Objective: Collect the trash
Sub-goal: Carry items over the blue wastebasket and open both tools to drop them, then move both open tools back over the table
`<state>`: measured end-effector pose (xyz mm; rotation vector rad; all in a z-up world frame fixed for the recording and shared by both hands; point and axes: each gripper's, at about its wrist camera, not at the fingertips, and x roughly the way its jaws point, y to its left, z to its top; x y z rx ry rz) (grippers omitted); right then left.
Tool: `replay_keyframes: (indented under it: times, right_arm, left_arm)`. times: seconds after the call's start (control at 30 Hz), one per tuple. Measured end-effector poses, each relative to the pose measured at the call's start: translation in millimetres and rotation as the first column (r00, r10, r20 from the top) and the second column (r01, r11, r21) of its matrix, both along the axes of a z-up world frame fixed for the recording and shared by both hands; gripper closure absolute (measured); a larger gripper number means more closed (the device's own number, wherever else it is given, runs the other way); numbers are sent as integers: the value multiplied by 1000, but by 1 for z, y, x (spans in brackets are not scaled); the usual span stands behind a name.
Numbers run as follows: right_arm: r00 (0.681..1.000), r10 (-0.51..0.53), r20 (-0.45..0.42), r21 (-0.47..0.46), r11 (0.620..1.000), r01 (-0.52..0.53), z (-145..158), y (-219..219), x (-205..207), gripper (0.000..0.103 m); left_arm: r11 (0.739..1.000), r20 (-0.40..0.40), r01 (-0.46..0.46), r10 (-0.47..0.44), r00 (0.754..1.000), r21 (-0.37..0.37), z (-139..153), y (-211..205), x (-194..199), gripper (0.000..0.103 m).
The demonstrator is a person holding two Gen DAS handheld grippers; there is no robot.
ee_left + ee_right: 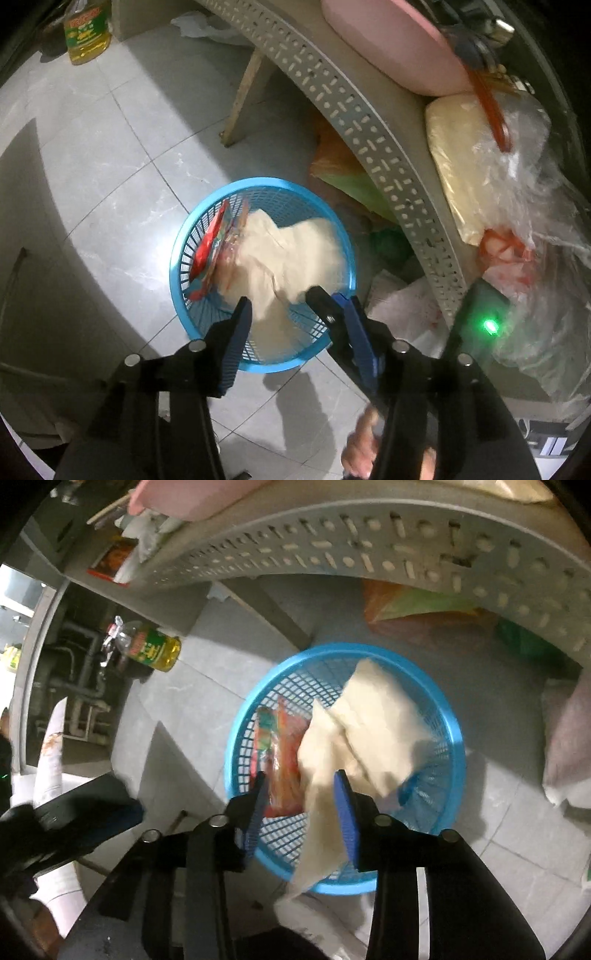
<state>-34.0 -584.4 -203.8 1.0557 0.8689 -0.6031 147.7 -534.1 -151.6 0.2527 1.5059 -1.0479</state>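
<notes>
Dim room, bright glare patch on floor tiles point(110, 155), hard shadows, motion blur, fisheye-bent dark edges

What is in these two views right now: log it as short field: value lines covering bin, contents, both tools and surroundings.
bin: blue basket on the tiled floor
contents: cream paper, red wrapper
left tool: open, paper between its fingers, blurred
right tool: open, paper beside its blue pad
surroundings: perforated shelf rail, oil bottle, pink tub

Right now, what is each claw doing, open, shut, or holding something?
Left claw: open, cream paper between its fingers, over the blue basket.
Right claw: open, same paper, released.
</notes>
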Motion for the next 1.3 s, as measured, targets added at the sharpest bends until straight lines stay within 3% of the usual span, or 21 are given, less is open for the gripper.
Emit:
replay_keyframes:
  times: [0.2,0.57,0.83,1.0,1.1,1.23,1.3]
  right_arm:
    - [999,-25,29,-36,999,26,12,4,-10,52]
    - [998,34,57,-119,993,-27,42,27,-25,47]
    - [975,157,156,-169,977,-130,98,77,-35,35]
    - [930,288,228,-227,945,-236,143,117,-31,30]
    - [890,380,252,-268,911,-313,168,137,-22,29]
    - [803,526,281,-349,835,-425,202,175,-3,26]
    - [737,606,301,-383,784,-488,218,201,10,25]
  left_arm:
    - [999,18,-13,14,1000,-39,20,14,8,50]
    - [990,93,7,7,996,-144,104,84,23,43]
    - [980,295,33,26,955,-196,185,192,7,34]
    - [947,358,-38,157,920,-319,223,304,-13,26]
    - [928,386,-84,232,893,-363,231,362,-25,22]
    - [907,421,-172,338,842,-385,233,449,-45,20]
    - [902,437,-202,369,820,-382,232,484,-53,20]
